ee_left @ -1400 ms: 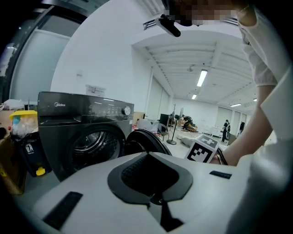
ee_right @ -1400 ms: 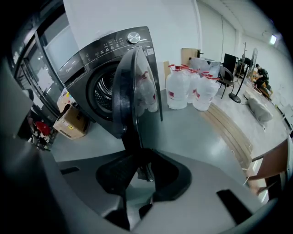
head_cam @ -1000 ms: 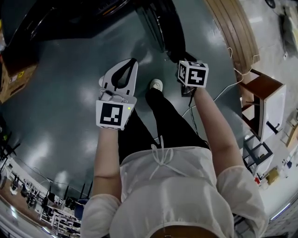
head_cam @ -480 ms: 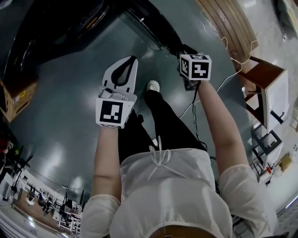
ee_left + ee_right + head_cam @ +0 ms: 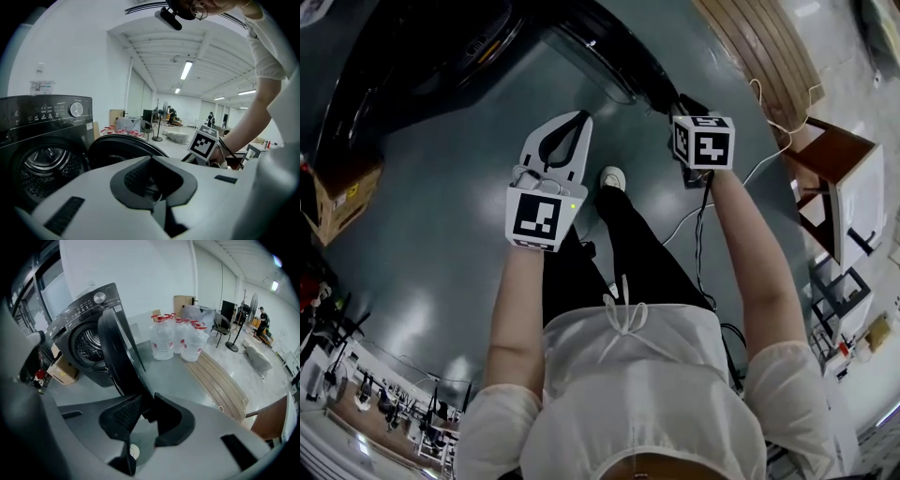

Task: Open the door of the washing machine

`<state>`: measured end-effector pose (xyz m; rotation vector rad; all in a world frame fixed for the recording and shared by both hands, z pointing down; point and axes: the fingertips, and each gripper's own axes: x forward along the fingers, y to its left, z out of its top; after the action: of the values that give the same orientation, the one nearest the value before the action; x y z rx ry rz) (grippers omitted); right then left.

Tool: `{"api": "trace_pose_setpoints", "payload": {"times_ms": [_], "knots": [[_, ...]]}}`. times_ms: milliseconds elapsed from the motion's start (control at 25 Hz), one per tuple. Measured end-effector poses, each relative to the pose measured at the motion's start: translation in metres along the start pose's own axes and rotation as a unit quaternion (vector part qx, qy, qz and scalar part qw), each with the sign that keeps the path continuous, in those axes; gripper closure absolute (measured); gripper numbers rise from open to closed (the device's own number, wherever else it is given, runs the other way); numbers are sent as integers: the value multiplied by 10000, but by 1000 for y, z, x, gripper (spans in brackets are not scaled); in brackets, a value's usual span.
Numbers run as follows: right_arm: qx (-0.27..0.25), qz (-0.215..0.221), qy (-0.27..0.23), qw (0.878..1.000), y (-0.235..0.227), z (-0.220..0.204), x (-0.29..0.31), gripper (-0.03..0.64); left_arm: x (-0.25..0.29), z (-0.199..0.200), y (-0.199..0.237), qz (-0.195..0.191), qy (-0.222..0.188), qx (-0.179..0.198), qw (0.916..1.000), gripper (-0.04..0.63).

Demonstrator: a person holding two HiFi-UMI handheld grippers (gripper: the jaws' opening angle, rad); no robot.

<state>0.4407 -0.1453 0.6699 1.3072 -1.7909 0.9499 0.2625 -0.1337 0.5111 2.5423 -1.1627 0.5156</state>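
We're swinging the door wider than a second ago; it's standing well clear of the washing machine (drum exposed). Our right gripper is closing on its edge; left gripper pinched together, empty. Task looking nearly done.

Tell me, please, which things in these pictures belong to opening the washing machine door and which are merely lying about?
Belongs to the job: washing machine; its door, already swung open.

Just lying about: water bottles; cardboard box; wooden planks; chair.
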Motion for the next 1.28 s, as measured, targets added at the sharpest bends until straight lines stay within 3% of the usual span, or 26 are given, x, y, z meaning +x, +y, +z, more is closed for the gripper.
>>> {"api": "trace_pose_setpoints", "payload": {"times_ms": [240,440,640,920,1080,1280], "knots": [[-301,-219,-385,9986,11,15,-30,609,-17,4,1,71,49,-175,9998,574],[-375,85,-660,9971,39,33,-60,609,-39,20,5,290,-331,60,9990,574],[-717,441,-1176,9895,81,63,-97,607,-76,31,16,626,-360,-45,9974,574],[-1634,749,-1887,9654,159,110,-149,609,-147,59,42,1114,-541,-179,9921,574],[-2248,843,-2277,9437,215,130,-175,609,-195,62,57,1381,-445,-346,9888,574],[-2571,1186,-2693,9205,292,167,-208,609,-259,83,91,1859,-694,-186,9799,574]]}}
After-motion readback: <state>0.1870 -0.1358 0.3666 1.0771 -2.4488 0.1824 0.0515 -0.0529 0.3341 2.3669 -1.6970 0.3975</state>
